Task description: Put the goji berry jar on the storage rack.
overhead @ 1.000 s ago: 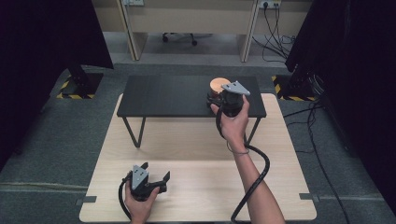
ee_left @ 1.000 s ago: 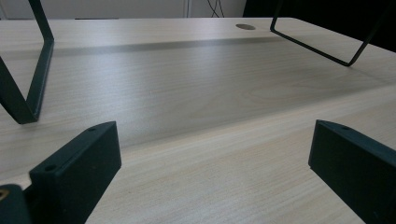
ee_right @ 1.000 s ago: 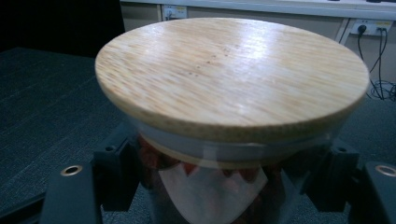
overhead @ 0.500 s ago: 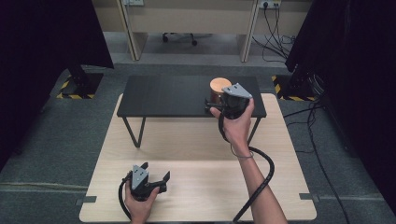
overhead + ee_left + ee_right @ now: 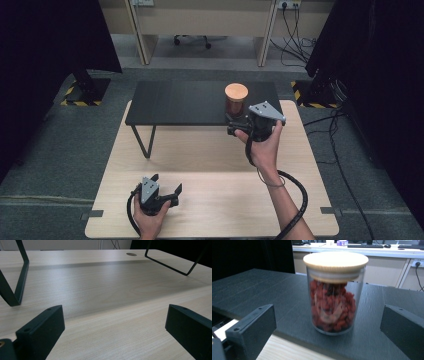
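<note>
On the black shelf [image 5: 190, 102], upper centre of high view, stands the jar [image 5: 236, 100]; right claw [image 5: 235, 125] just below it, jaws apart, just opened, nothing gripped; right gripper view alone shows red contents; left claw [image 5: 167, 185] lower left on worktop [image 5: 210, 150], jaws apart, hand resting low.

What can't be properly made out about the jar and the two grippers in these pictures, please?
- Jar contents: red pieces, blurred in the right gripper view, so their kind is unclear.
- Jar's base, high view: hidden behind the right gripper.
- Left gripper jaws: cut off by the bottom edge of its own view.
- Dark shelf: its legs lie below the frame.
</note>
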Available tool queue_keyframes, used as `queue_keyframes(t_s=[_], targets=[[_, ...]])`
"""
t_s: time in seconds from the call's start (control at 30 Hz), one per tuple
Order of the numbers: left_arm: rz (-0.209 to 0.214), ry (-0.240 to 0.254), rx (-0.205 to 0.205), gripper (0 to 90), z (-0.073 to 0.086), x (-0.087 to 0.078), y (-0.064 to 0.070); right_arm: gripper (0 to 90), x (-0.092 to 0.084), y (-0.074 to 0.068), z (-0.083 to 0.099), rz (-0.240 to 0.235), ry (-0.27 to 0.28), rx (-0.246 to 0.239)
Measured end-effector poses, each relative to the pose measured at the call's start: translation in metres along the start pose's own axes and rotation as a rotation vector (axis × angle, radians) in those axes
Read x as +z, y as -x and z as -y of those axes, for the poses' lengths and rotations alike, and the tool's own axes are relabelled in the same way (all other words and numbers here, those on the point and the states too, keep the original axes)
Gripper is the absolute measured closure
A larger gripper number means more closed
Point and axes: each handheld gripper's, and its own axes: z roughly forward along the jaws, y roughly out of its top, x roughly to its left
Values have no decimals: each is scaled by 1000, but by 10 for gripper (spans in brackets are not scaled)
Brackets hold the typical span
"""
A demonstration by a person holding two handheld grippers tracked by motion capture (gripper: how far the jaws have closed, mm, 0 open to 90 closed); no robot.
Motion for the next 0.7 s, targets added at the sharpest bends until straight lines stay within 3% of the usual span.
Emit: queue_keyframes(t_s=[0.7], targets=[[-2, 2, 6, 16, 1, -1, 1, 4, -62, 5, 47, -24, 40, -11]])
